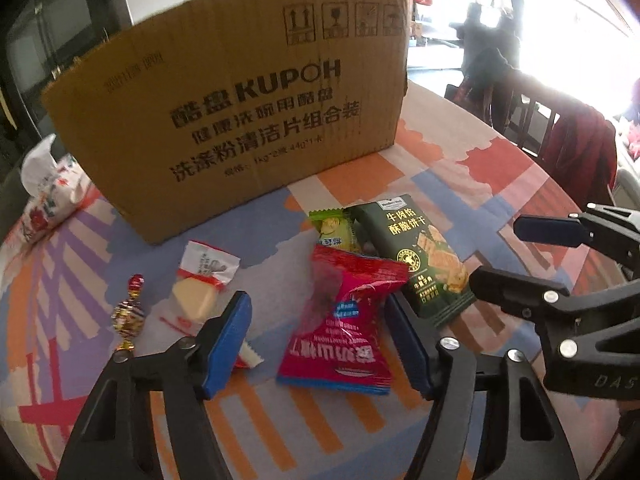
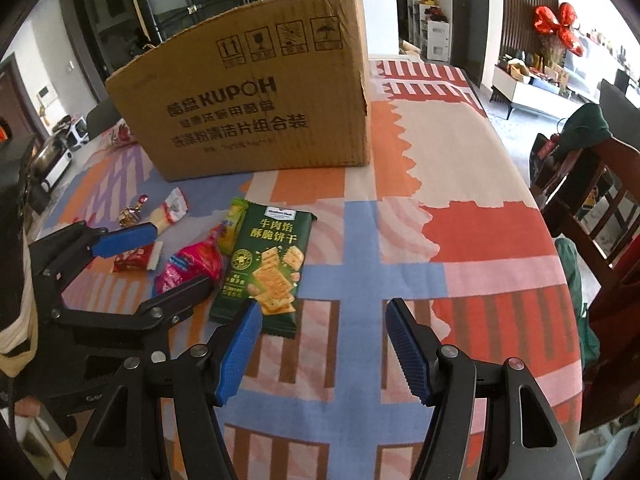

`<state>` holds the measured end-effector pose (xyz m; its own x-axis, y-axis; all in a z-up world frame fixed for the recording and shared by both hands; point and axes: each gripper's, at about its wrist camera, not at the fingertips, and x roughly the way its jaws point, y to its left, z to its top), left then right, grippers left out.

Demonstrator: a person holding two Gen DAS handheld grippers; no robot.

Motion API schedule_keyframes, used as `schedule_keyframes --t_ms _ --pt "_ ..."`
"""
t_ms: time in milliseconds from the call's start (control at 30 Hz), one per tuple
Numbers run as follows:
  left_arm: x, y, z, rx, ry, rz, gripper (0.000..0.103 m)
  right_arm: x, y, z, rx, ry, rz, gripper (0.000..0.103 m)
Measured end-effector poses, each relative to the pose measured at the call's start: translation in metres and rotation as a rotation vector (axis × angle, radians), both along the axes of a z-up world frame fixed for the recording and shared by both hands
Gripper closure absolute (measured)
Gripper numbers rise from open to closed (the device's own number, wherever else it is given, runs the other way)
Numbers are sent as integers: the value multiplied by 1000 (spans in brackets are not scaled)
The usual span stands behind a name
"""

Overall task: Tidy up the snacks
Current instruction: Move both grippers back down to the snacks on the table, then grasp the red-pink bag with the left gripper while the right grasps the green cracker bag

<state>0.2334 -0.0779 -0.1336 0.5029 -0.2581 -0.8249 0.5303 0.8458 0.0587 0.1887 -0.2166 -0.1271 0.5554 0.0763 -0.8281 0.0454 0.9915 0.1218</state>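
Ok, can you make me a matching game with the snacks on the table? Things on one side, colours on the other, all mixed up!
Things:
1. cracker packet
2. big box
3. puffy packet between the left tongs
4. pads on the right tongs

Colours:
A. blue
B. brown
C. dark green
D. red-pink

Pairs: 1-C, 2-B, 3-D, 4-A
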Motion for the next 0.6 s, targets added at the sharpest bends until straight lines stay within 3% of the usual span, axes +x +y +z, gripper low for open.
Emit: schedule_keyframes --t_ms 133,200,400,600 --pt "6 5 -6 -65 66 18 63 5 1 -1 14 4 -2 38" --pt "7 9 -5 -96 76 38 67 7 3 -1 15 6 -1 38" --pt "3 18 4 -148 94 76 69 13 10 1 29 6 16 38" --pt "-6 37 24 -181 55 133 70 23 16 3 38 5 35 38"
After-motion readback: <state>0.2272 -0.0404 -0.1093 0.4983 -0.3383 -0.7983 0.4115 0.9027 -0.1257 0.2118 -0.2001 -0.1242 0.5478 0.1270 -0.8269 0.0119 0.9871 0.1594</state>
